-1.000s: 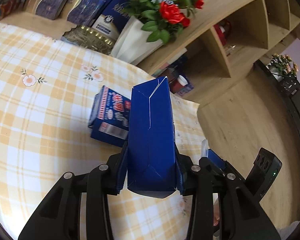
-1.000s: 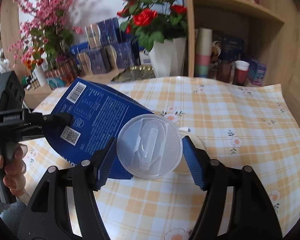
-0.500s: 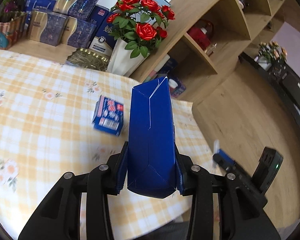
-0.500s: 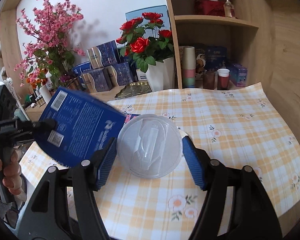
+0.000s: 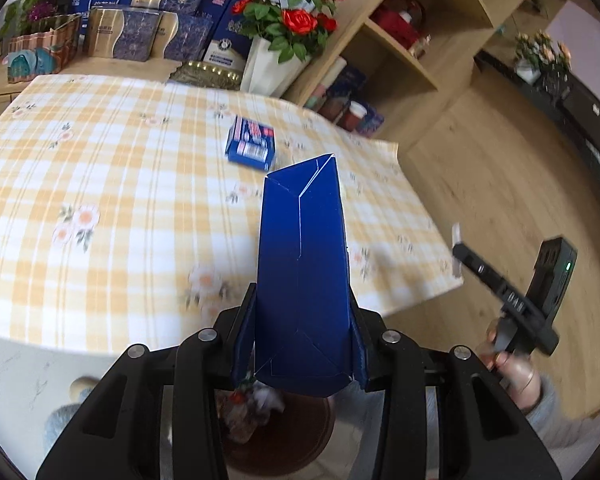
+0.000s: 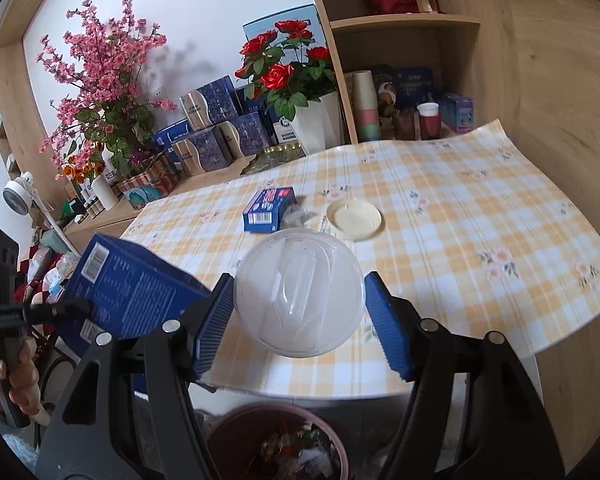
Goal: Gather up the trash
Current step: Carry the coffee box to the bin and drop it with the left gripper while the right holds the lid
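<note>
My left gripper (image 5: 302,344) is shut on a flattened dark blue carton (image 5: 302,264), also seen from the right wrist view (image 6: 128,292). My right gripper (image 6: 300,320) is shut on a clear plastic dome lid (image 6: 298,296). Both are held off the table's front edge, above a brown trash bin (image 6: 236,432) with litter in it; the bin also shows in the left wrist view (image 5: 300,440). On the checked tablecloth (image 6: 460,216) lie a small blue box (image 6: 268,208), a crumpled clear wrapper (image 6: 296,216) and a cream round lid (image 6: 354,218).
Behind the table stand a white vase of red roses (image 6: 312,120), gift boxes (image 6: 212,128) and a pink flower plant (image 6: 100,92). Wooden shelves (image 6: 404,20) with cups rise at the back right. The right gripper shows in the left wrist view (image 5: 512,304).
Both grippers have pulled back from the table with their loads and now hang beyond its front edge, over the trash bin. The small blue box looks farther away.
</note>
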The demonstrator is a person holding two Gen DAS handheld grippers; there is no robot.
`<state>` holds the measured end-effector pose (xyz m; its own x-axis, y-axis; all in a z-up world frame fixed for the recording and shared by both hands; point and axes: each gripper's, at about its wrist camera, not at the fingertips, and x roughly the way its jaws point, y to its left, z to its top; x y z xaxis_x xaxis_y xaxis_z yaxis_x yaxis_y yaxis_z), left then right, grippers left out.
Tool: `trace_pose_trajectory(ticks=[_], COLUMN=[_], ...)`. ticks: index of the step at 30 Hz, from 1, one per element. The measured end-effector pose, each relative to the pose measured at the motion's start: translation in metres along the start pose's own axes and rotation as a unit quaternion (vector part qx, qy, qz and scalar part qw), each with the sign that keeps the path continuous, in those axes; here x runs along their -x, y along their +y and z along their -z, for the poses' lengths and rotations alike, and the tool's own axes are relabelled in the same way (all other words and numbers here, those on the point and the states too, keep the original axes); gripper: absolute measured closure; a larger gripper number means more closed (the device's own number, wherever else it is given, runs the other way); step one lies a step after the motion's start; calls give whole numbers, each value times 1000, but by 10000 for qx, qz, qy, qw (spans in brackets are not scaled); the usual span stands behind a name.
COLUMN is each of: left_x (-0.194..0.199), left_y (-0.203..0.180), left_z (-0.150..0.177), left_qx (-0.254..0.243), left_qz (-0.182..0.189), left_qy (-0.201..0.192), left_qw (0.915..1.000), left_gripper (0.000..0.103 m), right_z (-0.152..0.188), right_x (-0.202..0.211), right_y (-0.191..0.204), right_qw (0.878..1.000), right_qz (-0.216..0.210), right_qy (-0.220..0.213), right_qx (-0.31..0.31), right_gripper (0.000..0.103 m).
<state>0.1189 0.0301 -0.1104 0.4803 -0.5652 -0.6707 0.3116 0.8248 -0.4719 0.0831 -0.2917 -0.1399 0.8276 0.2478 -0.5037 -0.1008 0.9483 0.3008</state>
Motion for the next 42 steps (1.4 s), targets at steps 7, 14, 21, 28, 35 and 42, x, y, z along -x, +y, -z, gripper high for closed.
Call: trace_pose_trajectory(ticks=[7, 14, 21, 28, 35, 42], left_x=[-14, -52, -94, -130, -169, -157], left_y=[-9, -8, -2, 2, 13, 1], left_z=[53, 99, 123, 130, 151, 141], left_qx=[-261, -284, -149, -215, -184, -355], left_qz=[-204, -477, -735, -949, -1107, -698], left_qy=[541, 1225, 1843, 2040, 2351, 1778], left_qw=[9980, 9909, 9800, 9741, 9655, 9809], left_gripper=[65, 64, 64, 64, 64, 40], right_z=[22, 39, 53, 65, 76, 84], right_x=[28, 43, 48, 43, 40, 33], right_y=[-1, -7, -19, -25, -29, -28], right_qw=[9999, 9998, 9992, 9984, 9975, 9969], right_qz=[13, 31, 26, 58, 112, 112], right_qy=[-43, -9, 67, 245, 357, 493], right_qx=[-125, -194, -383, -496, -600, -597], right_gripper=[36, 36, 36, 36, 36, 36])
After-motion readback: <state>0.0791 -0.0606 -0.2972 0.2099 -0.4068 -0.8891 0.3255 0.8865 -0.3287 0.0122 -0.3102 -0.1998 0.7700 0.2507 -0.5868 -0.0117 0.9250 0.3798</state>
